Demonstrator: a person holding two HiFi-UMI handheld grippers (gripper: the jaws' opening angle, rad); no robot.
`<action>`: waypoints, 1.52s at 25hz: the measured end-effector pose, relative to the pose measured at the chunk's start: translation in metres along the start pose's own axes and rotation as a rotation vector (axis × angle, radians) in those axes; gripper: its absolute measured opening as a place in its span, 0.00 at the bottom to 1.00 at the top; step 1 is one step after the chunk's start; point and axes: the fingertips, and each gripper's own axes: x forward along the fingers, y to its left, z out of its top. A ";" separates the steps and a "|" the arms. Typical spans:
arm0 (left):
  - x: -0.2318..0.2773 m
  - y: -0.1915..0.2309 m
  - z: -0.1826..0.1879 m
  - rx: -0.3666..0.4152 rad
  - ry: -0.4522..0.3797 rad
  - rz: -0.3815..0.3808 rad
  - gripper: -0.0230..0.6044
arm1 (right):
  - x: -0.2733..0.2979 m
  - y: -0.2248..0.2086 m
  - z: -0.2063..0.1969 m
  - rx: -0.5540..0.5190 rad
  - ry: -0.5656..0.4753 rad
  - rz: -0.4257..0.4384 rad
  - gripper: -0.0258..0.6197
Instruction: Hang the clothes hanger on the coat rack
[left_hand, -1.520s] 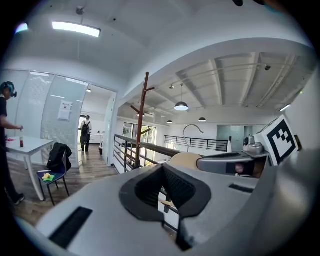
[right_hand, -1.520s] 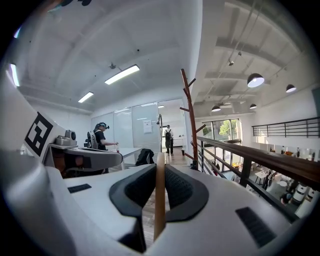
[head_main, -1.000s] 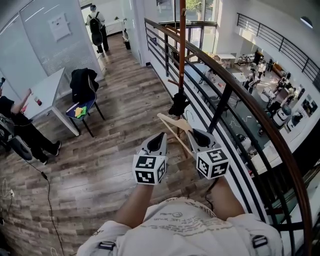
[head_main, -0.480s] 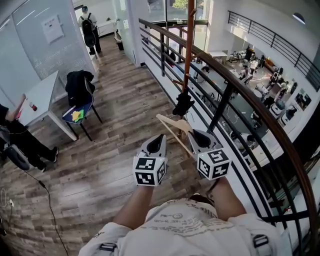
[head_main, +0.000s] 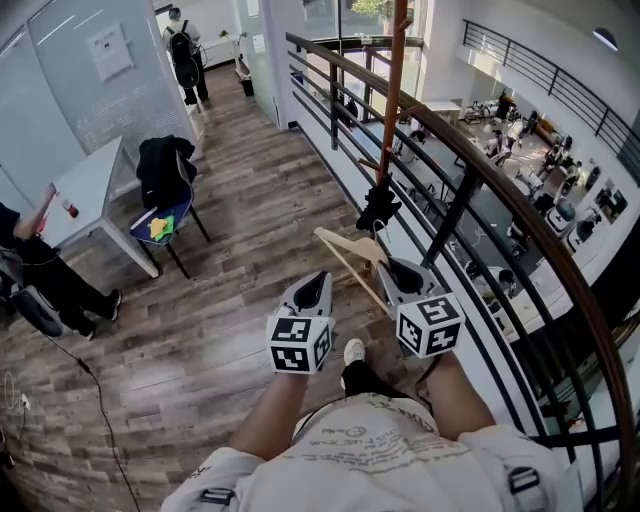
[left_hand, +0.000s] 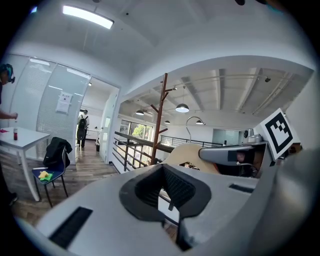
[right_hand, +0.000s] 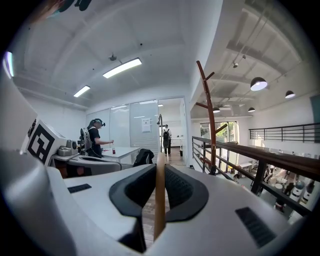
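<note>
A pale wooden clothes hanger (head_main: 345, 248) sticks out to the left of my right gripper (head_main: 395, 268), which is shut on it. In the right gripper view the hanger's (right_hand: 159, 175) thin edge stands upright between the pads of the right gripper (right_hand: 159, 210). The coat rack (head_main: 392, 110), a brown pole with branch pegs, rises by the railing just ahead, its black base beyond the hanger. The same coat rack (right_hand: 210, 115) is right of centre in the right gripper view. My left gripper (head_main: 318, 282) is beside the hanger, shut and empty. From the left gripper (left_hand: 170, 200) the hanger (left_hand: 192, 152) lies to the right.
A dark railing (head_main: 480, 180) with a wooden handrail runs along the right, with a drop to a lower floor behind it. A chair (head_main: 165, 190) draped with a black jacket and a white table (head_main: 85, 190) stand at left, a person (head_main: 40, 270) beside them. Another person (head_main: 185, 50) is far down the corridor.
Both grippers and the hanger have moved forward along the railing toward the coat rack, whose base now sits closer. The wearer's shoe has come into view below the grippers.
</note>
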 end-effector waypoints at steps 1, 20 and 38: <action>0.003 0.002 0.000 0.001 0.000 0.001 0.04 | 0.004 -0.001 0.000 -0.002 -0.001 0.003 0.12; 0.105 0.066 0.029 0.059 0.017 0.002 0.04 | 0.120 -0.063 0.027 0.046 -0.037 0.003 0.12; 0.245 0.132 0.091 0.063 0.011 0.020 0.04 | 0.245 -0.152 0.079 0.065 -0.042 0.000 0.12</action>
